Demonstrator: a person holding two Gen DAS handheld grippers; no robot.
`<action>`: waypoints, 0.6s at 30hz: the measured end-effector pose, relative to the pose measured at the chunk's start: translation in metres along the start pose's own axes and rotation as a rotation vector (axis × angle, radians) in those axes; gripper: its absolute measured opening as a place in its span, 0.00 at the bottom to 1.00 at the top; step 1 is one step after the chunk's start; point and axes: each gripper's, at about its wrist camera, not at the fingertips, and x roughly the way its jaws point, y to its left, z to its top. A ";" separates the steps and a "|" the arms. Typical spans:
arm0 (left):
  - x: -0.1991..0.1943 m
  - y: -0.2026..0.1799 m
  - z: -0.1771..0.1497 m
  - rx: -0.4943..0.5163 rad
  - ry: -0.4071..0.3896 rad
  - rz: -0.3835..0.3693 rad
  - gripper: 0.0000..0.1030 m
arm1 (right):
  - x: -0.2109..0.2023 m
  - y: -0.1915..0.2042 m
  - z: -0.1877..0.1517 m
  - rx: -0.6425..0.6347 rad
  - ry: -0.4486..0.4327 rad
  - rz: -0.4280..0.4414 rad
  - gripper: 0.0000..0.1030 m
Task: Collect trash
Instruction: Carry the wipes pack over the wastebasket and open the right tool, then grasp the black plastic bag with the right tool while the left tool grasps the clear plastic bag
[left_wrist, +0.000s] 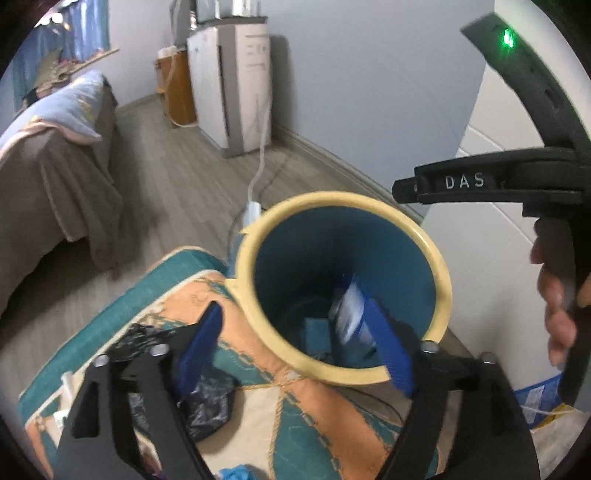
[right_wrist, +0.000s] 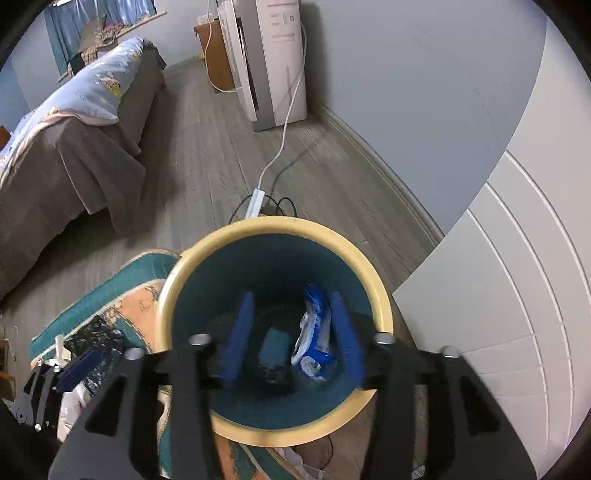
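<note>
From my right wrist view, the blue-and-white wrapper (right_wrist: 314, 332) lies inside the trash bin (right_wrist: 384, 306), leaning against its teal inner wall, just inside the right tool's (right_wrist: 291, 336) right finger and apart from it as far as I can tell. The left wrist view shows the same wrapper (left_wrist: 351, 314), blurred, deep in the bin (left_wrist: 443, 280), partly hidden behind the left tool's right finger.

A small teal block (right_wrist: 273, 350) sits on the bin's floor beside the wrapper. The bin stands on the wooden floor (right_wrist: 207, 155), touching the edge of a patterned teal and orange cushion (left_wrist: 295, 417). On that cushion lies a crumpled black plastic bag (left_wrist: 207, 402), under the left tool's left finger. A white power strip (right_wrist: 255, 203) and its cable lie on the floor just behind the bin. A bed (right_wrist: 74, 147) with a brown cover stands well apart to the left, a white appliance (right_wrist: 273, 62) against the far wall.

My right tool hangs over the bin mouth with its fingers spread wide, gripping nothing. My left tool (left_wrist: 295, 354) is also wide open and empty, one finger over the cushion, the other over the bin rim.
</note>
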 end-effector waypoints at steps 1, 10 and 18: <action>-0.006 0.004 0.000 -0.010 -0.010 0.009 0.84 | -0.003 0.003 0.000 -0.003 -0.007 0.008 0.68; -0.068 0.047 -0.018 -0.062 -0.044 0.147 0.91 | -0.028 0.045 0.000 -0.090 -0.056 0.109 0.94; -0.132 0.102 -0.049 -0.134 -0.053 0.258 0.92 | -0.043 0.094 -0.007 -0.185 -0.071 0.195 0.94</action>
